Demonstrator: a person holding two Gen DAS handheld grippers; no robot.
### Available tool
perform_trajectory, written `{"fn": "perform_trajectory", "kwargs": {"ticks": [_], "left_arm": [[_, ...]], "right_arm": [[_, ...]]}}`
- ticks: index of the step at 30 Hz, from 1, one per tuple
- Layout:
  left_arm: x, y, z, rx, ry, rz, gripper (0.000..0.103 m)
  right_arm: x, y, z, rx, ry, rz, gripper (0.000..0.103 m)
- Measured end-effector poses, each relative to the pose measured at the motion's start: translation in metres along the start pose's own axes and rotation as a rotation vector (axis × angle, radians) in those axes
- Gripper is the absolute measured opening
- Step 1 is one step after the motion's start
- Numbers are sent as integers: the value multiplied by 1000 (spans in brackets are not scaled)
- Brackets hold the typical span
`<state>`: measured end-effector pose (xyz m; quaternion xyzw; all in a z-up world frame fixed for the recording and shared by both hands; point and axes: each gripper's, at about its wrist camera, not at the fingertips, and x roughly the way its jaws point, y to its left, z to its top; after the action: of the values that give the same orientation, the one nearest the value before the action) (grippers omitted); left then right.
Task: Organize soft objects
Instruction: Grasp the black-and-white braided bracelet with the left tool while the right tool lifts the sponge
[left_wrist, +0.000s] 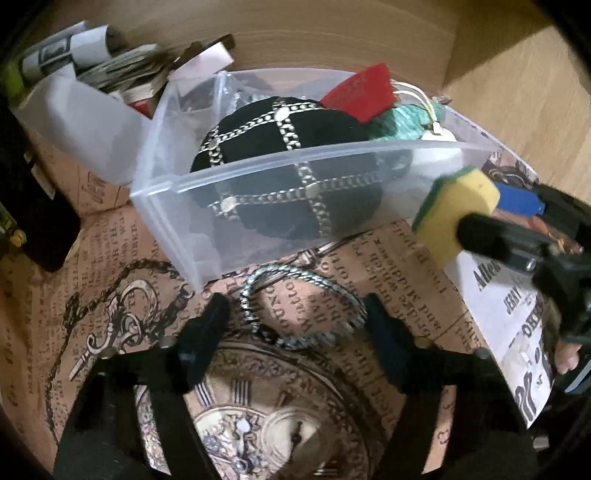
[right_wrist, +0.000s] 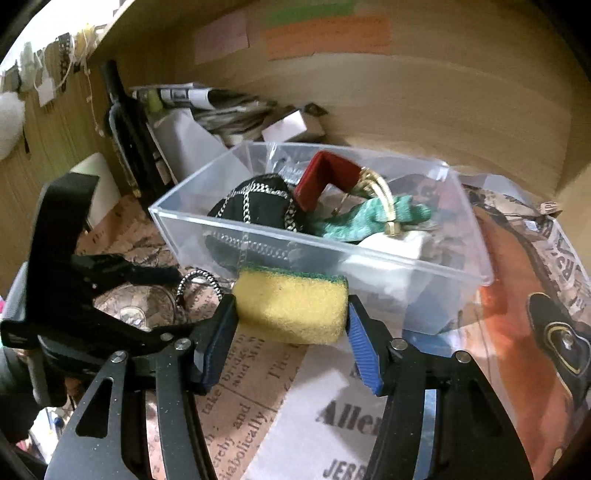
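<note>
A clear plastic bin (left_wrist: 258, 173) (right_wrist: 369, 254) stands on the paper-covered desk. It holds a black cushion with silver chains (left_wrist: 280, 155) (right_wrist: 258, 206), a red box (left_wrist: 358, 92) (right_wrist: 325, 173), a teal cloth (right_wrist: 369, 218) and a white item. My right gripper (right_wrist: 291, 317) is shut on a yellow sponge with a green top (right_wrist: 291, 302) (left_wrist: 458, 210), held just in front of the bin's near wall. My left gripper (left_wrist: 295, 314) is open, its fingers either side of a silver chain bracelet (left_wrist: 303, 306) (right_wrist: 195, 284) lying on the desk.
A white container (left_wrist: 85, 122) with papers and rolled newspaper stands behind the bin at the left. A dark bottle (right_wrist: 122, 122) stands by the wooden back wall (right_wrist: 406, 92). A white printed sheet (left_wrist: 517, 332) lies at the right.
</note>
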<state>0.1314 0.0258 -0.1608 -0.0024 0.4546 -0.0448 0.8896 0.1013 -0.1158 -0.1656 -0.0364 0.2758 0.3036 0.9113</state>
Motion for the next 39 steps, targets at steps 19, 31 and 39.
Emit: {"fn": "perform_trajectory", "kwargs": {"ticks": [19,31,39], "left_arm": [[-83,-18,-4,13,-200,8,30],[-44,9,-12,-17,-88,55,79],[-9,28,-14,-65,-15,38,55]], "right_arm": [[-46,-14,12,26,-142,-42,55],[-56,-27,13,56,-170,-51,56],[-54,-29,12,72,-160,-61,56]]}}
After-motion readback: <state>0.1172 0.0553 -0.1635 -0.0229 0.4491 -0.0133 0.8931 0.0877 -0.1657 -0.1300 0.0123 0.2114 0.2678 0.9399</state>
